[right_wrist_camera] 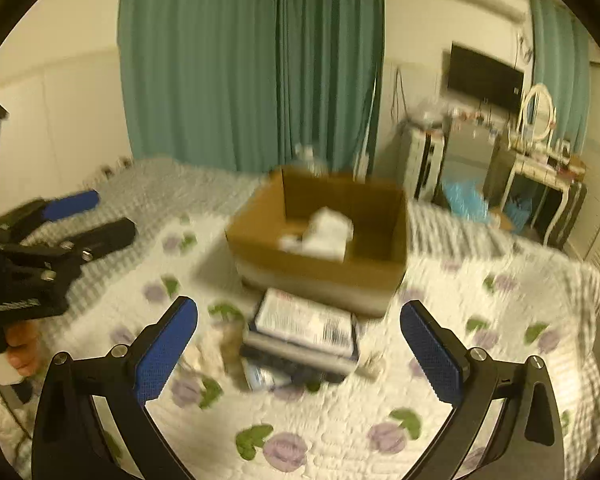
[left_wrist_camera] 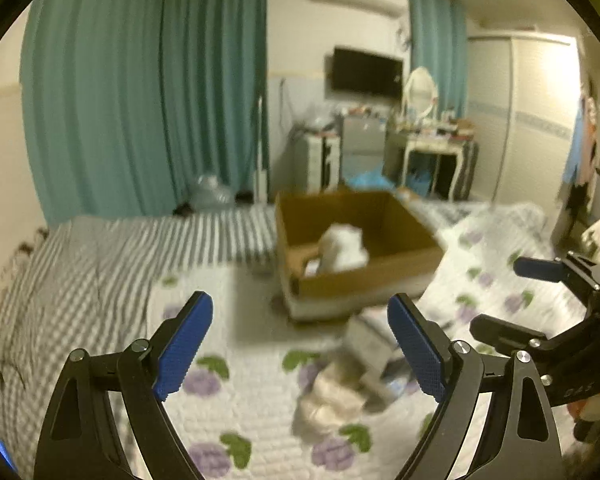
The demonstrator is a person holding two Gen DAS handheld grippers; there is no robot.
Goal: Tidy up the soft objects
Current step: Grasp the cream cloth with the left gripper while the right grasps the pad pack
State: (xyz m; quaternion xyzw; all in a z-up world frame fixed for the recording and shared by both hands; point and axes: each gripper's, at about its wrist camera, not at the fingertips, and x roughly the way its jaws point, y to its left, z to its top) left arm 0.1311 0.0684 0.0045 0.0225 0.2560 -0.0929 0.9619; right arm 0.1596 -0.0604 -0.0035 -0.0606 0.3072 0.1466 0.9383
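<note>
A brown cardboard box (left_wrist_camera: pixel 412 268) stands on the bed with a white soft bundle (left_wrist_camera: pixel 342 248) inside; it also shows in the right wrist view (right_wrist_camera: pixel 340 276), with the bundle (right_wrist_camera: pixel 324 234). A pile of soft packs (right_wrist_camera: pixel 304 336) lies on the floral quilt in front of the box, with a cream cloth (left_wrist_camera: pixel 332 396) beside it. My left gripper (left_wrist_camera: pixel 300 344) is open and empty above the pile. My right gripper (right_wrist_camera: pixel 300 352) is open and empty, hovering over the packs. Each gripper shows in the other's view: the right gripper (left_wrist_camera: pixel 512 300) and the left gripper (right_wrist_camera: pixel 104 216).
The bed has a floral quilt (right_wrist_camera: pixel 340 432) and a grey striped sheet (left_wrist_camera: pixel 80 272). Teal curtains (left_wrist_camera: pixel 140 100) hang behind. A dresser with mirror (left_wrist_camera: pixel 424 136), a wall TV (left_wrist_camera: pixel 366 74) and a wardrobe (left_wrist_camera: pixel 528 120) stand beyond the bed.
</note>
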